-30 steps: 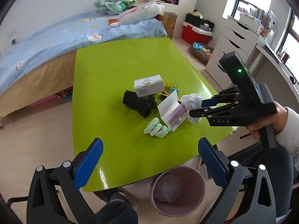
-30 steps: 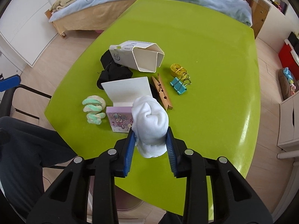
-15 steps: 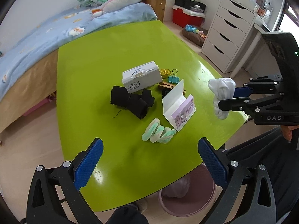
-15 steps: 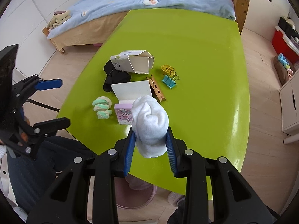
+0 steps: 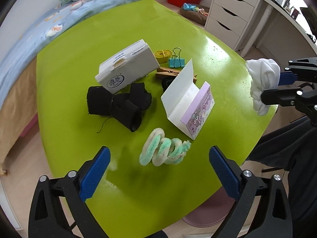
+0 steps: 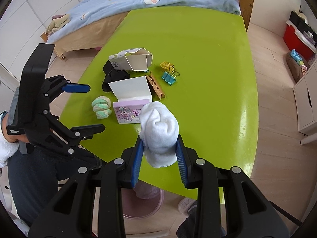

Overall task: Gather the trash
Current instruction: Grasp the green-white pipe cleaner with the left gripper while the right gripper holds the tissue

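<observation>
Now, change: right gripper (image 6: 158, 148) has lifted the sock (image 6: 159, 132) off the table (image 6: 198, 39).
Right jaws: clenched on the sock, which bulges between them.
Left gripper (image 5: 158, 170): jaws spread, nothing held.
Bin (image 6: 142, 204): below the right jaws, under the table edge.
Meaning: likely only carry and drop remain.

Left wrist cam sat low over the near edge of the green tabletop (image 5: 122, 29), looking forward and down, close to the clutter. Right wrist cam sat higher, off the tabletop's near right edge, facing the bed (image 6: 158, 2). Both covered the tabletop, the purple carton (image 5: 196, 109) and the white box (image 6: 130, 59); each saw the other's fingers (image 5: 285, 78).
</observation>
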